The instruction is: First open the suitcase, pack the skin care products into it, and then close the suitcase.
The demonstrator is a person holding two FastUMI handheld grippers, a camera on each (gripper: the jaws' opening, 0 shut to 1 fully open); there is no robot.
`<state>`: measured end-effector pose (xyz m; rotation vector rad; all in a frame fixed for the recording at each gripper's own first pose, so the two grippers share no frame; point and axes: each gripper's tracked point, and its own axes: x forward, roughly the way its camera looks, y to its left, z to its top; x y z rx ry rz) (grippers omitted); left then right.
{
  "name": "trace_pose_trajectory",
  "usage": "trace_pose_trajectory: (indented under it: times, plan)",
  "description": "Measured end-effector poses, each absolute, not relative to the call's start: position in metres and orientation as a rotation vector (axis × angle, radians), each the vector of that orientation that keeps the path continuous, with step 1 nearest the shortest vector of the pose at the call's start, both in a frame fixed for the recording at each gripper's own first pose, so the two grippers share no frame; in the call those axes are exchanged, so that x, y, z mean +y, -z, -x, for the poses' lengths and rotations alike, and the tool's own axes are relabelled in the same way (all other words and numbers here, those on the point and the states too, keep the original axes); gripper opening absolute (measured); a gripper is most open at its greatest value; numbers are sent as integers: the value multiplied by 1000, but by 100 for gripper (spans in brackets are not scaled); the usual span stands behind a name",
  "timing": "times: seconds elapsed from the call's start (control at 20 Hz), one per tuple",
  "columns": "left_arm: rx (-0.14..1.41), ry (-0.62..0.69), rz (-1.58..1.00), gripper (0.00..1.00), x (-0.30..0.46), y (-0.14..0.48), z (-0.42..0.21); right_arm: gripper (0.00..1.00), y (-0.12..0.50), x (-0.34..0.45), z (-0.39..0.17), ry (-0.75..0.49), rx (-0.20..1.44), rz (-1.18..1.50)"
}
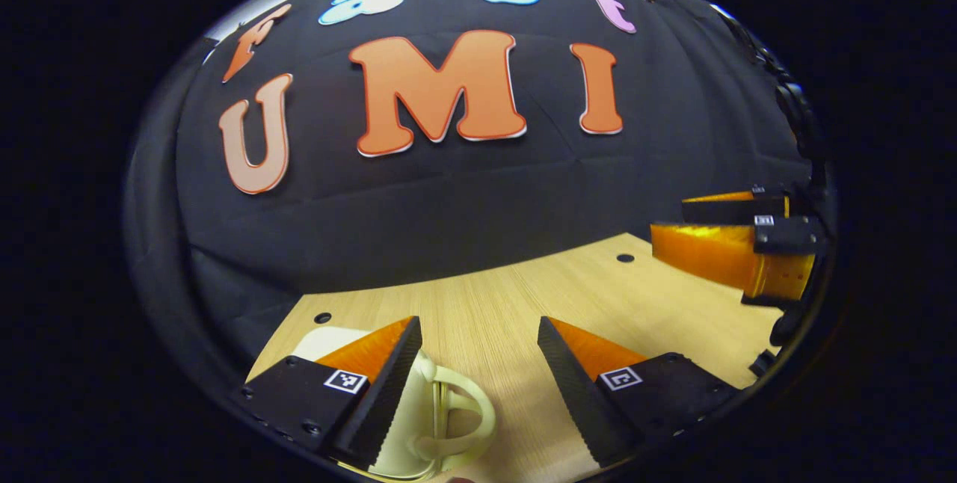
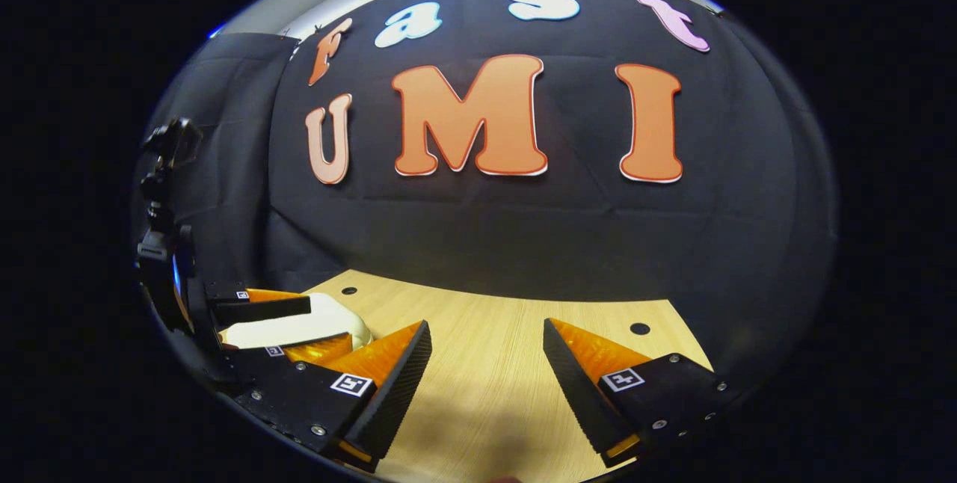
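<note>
The wooden table lies bare between the parted fingers of the left gripper, giving open passage forward to the black cloth wall. A cream suitcase with its handle sits at the left finger, blocking that side. The right gripper stands off to the right, jaws apart. In the right gripper view, bare tabletop runs ahead between its fingers.

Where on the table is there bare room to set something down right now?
Bare wood runs from the cream suitcase rightward to the right gripper, and back to the black cloth wall. Between the right gripper's own fingers the table is bare too. It is crowded at the suitcase, where the left gripper hovers.
</note>
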<state>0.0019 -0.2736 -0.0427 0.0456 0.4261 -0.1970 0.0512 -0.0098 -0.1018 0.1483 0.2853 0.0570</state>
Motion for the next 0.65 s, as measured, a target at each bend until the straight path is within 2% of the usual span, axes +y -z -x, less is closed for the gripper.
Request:
trace_pose_trajectory:
  times: [0.25, 0.65]
  plan:
    - [275, 65, 30, 98, -251, 3, -11, 95, 86, -1, -52, -71, 219, -138]
    - [214, 43, 6, 98, -245, -24, -2, 95, 67, 0, -54, -90, 116, -81]
